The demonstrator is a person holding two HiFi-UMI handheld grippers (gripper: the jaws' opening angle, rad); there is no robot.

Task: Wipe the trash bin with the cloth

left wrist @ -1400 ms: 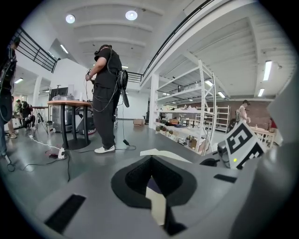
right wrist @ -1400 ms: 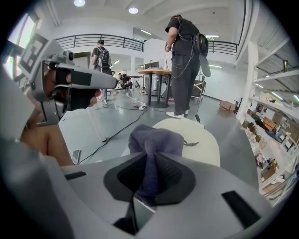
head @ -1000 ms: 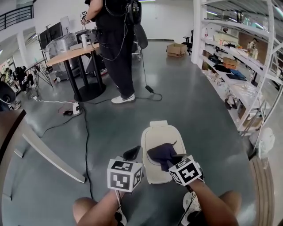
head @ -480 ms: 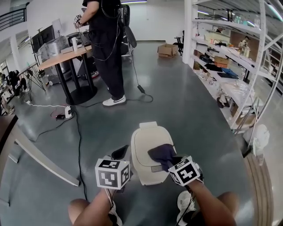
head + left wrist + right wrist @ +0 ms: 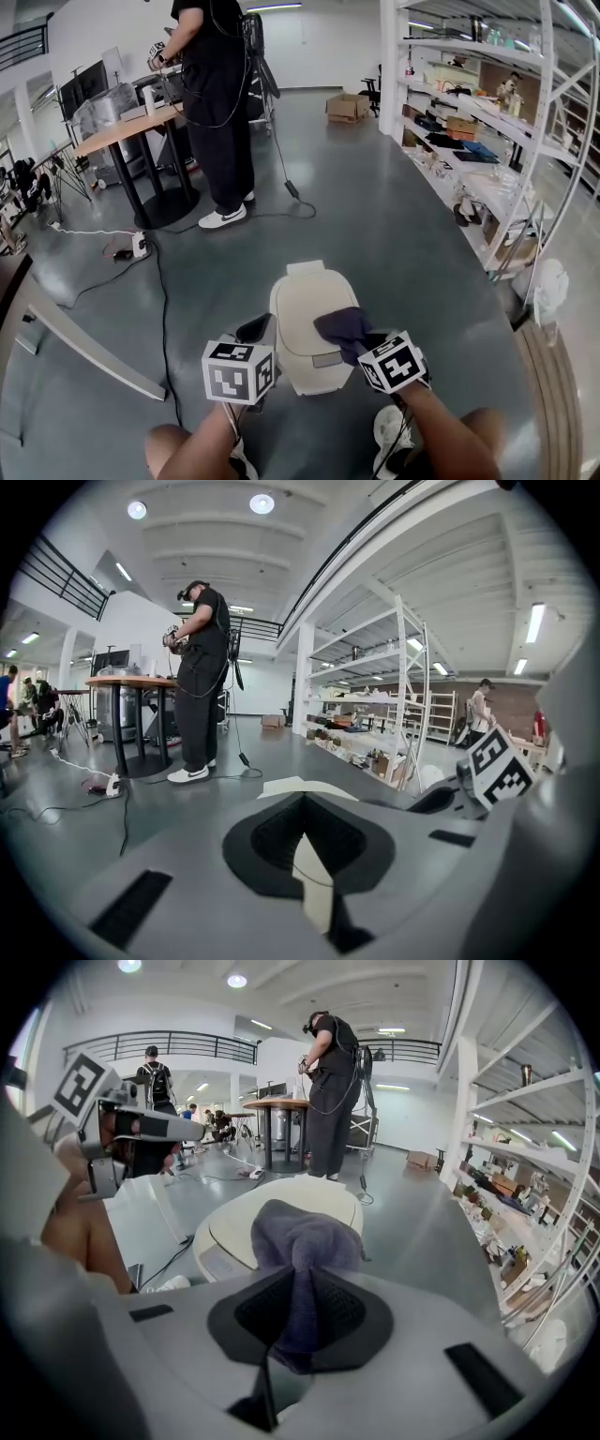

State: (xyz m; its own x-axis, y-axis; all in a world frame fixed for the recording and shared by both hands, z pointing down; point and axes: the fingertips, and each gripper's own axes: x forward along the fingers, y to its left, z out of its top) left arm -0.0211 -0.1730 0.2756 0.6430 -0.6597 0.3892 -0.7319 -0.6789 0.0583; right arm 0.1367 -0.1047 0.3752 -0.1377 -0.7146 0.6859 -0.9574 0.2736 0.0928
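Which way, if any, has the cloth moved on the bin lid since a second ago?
Yes. The cloth, clamped in the right gripper, has slid toward the right edge of the trash bin; earlier it lay nearer the lid's middle.

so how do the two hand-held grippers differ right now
The right hand-held gripper is shut on the dark cloth, which lies on the trash bin lid; the left hand-held gripper has jaws together, no cloth. The right is over the lid, the left at its left side. Both carry a marker cube.

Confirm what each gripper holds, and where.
Right gripper pinches the dark purple cloth by a bunched fold, over the cream plastic trash bin. Left gripper is shut, empty.
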